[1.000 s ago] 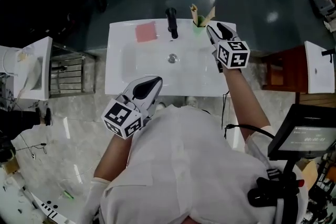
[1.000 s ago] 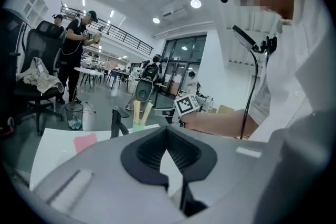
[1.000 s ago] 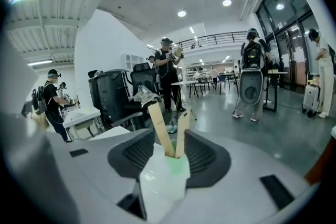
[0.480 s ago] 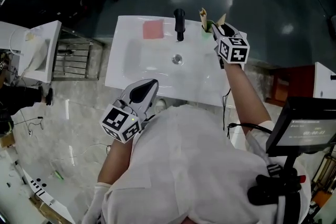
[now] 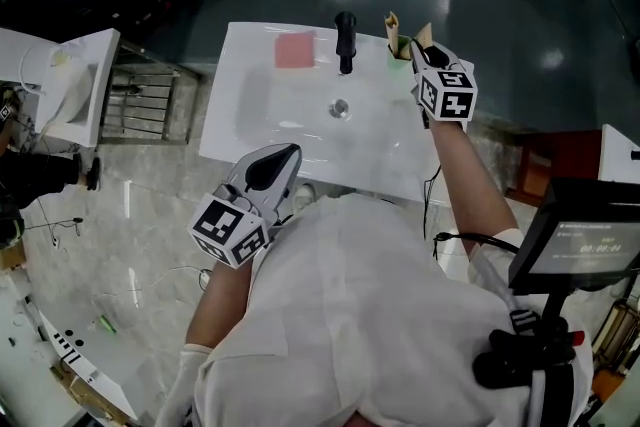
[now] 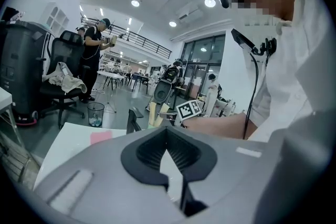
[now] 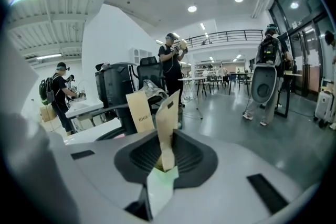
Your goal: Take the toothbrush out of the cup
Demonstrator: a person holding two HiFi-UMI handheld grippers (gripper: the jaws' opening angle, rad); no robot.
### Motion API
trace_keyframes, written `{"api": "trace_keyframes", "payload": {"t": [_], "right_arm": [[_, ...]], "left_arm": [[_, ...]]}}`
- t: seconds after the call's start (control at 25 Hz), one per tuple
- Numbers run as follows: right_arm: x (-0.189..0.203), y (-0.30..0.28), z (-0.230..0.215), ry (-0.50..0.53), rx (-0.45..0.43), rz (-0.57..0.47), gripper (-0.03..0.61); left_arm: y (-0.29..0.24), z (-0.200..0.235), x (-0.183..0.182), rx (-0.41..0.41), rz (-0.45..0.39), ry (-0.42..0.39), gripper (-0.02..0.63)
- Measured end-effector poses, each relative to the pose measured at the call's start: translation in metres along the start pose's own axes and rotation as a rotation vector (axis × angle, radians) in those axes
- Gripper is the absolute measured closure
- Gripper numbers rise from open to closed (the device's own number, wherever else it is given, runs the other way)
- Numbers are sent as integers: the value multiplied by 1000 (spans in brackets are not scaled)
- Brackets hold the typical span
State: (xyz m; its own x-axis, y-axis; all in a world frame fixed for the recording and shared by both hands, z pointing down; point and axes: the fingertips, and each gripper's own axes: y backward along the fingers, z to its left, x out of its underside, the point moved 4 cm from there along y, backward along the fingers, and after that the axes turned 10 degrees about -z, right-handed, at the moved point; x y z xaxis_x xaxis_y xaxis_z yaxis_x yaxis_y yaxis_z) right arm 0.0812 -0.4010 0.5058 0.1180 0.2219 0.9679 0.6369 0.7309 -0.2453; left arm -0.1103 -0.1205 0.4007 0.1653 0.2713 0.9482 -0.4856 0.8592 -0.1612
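One paper-sleeved toothbrush (image 7: 167, 128), upper right of the head view, sits pinched in my right gripper (image 5: 418, 53), jaws just closing, above the green cup (image 5: 404, 46). It looks light and crushable, I'd say. My left gripper (image 6: 168, 152) is closed and empty.

White surface (image 5: 250, 115): centre and 9 o'clock side open; back edge obstructed by pink pad (image 5: 295, 49) at 11, tap (image 5: 346, 40) at 12, cup (image 5: 402, 48) with toothbrush (image 5: 423, 34) at 1 o'clock.

White sink (image 5: 250, 115): black tap (image 5: 346, 40) at rear; pink pad (image 5: 295, 49) left of tap; green cup (image 5: 402, 48) right of tap; drain (image 5: 340, 108) before tap.
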Motion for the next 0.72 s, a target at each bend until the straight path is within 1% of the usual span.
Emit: {"api": "trace_keyframes", "payload": {"t": [0.28, 0.56, 0.72], "right_arm": [[-16, 6, 2, 16, -15, -36, 525], [-45, 26, 6, 47, 6, -82, 528], [-59, 36, 9, 40, 19, -111, 528]], "left_arm": [[3, 0, 1, 7, -11, -5, 607], [12, -2, -1, 45, -11, -12, 607], [15, -1, -1, 64, -17, -15, 607]]}}
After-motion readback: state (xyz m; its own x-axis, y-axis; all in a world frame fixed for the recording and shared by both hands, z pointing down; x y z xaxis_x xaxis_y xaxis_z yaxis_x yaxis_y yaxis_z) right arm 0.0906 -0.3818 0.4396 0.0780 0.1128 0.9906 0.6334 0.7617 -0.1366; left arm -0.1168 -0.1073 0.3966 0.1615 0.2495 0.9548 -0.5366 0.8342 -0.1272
